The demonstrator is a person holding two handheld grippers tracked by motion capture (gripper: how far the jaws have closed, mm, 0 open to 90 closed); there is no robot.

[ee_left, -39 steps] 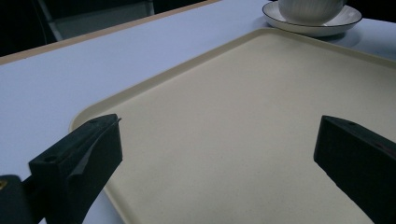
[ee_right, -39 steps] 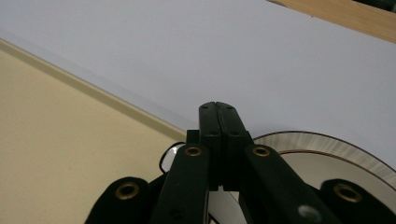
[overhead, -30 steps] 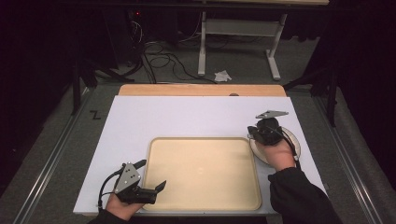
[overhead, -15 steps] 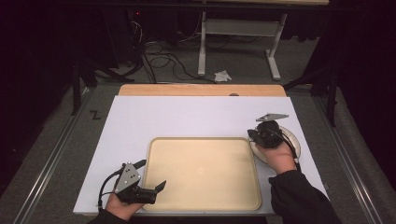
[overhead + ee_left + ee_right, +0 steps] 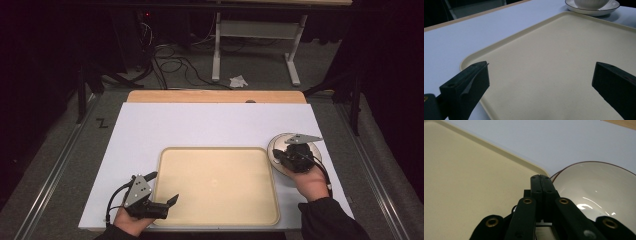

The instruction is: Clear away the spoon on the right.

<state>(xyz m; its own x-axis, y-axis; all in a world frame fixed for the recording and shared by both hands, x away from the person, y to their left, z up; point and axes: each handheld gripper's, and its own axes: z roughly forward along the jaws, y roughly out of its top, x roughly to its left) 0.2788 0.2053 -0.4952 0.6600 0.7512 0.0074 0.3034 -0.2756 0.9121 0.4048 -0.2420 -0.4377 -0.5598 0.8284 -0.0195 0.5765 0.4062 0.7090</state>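
Note:
A cream tray (image 5: 215, 185) lies in the middle of the white table (image 5: 210, 125). My left gripper (image 5: 162, 187) rests at the tray's near left corner, open, its jaws wide apart over the tray (image 5: 561, 62) with nothing between them (image 5: 541, 67). To the right of the tray a white bowl (image 5: 281, 145) sits on a dark-rimmed plate (image 5: 321, 151). My right gripper (image 5: 279, 156) hovers over the bowl's left side, shut. In the right gripper view its jaws (image 5: 541, 178) are pressed together with nothing seen between them, beside the bowl (image 5: 599, 192) and the tray's corner (image 5: 461, 182).
The left gripper view has the bowl (image 5: 591, 3) and plate (image 5: 594, 11) beyond the tray's far corner. A wooden strip (image 5: 215, 96) runs along the table's far edge. Cables and a desk frame (image 5: 250, 45) stand on the floor behind.
My right gripper has drifted a little toward the person over the bowl, still shut. The left gripper has stayed where it was.

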